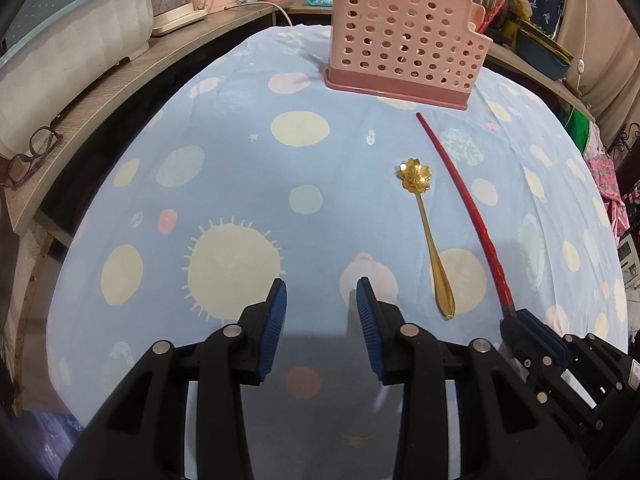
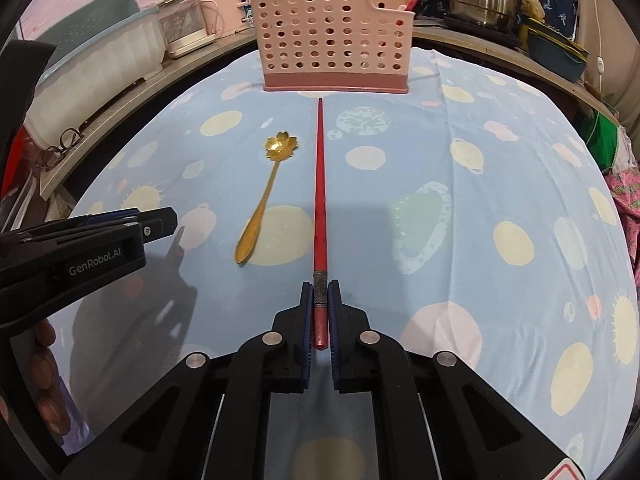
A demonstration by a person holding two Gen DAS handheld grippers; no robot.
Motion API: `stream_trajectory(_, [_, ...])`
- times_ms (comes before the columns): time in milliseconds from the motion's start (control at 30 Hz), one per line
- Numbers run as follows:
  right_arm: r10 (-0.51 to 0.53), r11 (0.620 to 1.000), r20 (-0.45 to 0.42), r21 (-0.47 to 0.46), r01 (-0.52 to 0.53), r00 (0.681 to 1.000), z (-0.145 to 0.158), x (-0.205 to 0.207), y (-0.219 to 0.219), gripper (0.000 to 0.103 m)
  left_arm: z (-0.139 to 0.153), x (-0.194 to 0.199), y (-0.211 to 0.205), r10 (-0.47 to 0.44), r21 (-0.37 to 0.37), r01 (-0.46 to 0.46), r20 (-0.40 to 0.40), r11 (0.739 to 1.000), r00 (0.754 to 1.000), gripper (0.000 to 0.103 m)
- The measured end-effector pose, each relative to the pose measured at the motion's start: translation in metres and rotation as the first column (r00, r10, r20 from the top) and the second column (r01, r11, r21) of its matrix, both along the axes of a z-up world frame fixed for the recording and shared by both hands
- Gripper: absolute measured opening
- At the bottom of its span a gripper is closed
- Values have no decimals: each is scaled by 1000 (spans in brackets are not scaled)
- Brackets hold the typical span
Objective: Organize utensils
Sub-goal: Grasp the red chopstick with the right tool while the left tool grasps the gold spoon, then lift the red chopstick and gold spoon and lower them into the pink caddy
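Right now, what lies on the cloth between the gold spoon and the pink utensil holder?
Nothing: between the gold spoon and the pink utensil holder only bare tablecloth shows, in both wrist views. The red chopstick runs beside that stretch.

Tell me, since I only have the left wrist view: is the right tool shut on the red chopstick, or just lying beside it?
Observer: Shut on it. In the right wrist view both pads of the right tool press the red chopstick at its thick end, by the dark band.
Operator: Does any of it stick out behind the pads?
Observer: No. Its butt end sits between the pads, short of their rear edge.
Operator: Is my left tool down on the cloth?
Observer: Seemingly not. Seen from the side, the left tool hangs above the cloth, with its shadow beneath it.
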State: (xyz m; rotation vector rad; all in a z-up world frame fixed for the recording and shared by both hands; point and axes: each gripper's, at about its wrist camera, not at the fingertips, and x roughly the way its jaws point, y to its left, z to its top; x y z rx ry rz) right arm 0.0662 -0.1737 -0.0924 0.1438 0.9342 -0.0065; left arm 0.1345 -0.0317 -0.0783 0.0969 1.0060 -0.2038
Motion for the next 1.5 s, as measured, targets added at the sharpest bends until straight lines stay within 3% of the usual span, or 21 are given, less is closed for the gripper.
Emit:
stream_trajectory(100, [-22,1000,-1,9,22,1000,0,-2,-8,7,-1,-1,-4,-8,-9,8,-4,1000,1000,45])
stream_trajectory(300, [-47,999,-1,26,47,999,0,-4,-18,7,-3,-3,-17,-54,-51,53,-23,997,998,48])
stream_trajectory(800, [-72,996,-5,49,73,997,-1,-6,-27,7,-12,-1,-52,-144,-85,140,-35,986,989,47])
stream_trajectory(933, [-72,996,-5,49,72,997,-1,-6,-27,7,-14,-4,-52,-148,-59,146,-19,987,989,40])
stream_trajectory(1033, [-72,996,-5,51,73,997,-1,-6,-27,7,-13,-5,-47,-147,-77,145,-24,986,989,26])
stream_trajectory(1100, [-72,996,-5,51,73,997,-1,-7,-27,7,-14,-5,-44,-147,-84,145,-28,986,989,11])
stream_trajectory(1367, [-72,996,9,56,71,997,5,-10,-27,7,-3,-7,-27,-122,-127,117,-31,985,992,10])
stream_trajectory(1500, [-78,995,40,65,75,996,18,-17,-29,7,17,-10,-15,-96,-144,96,8,985,995,10])
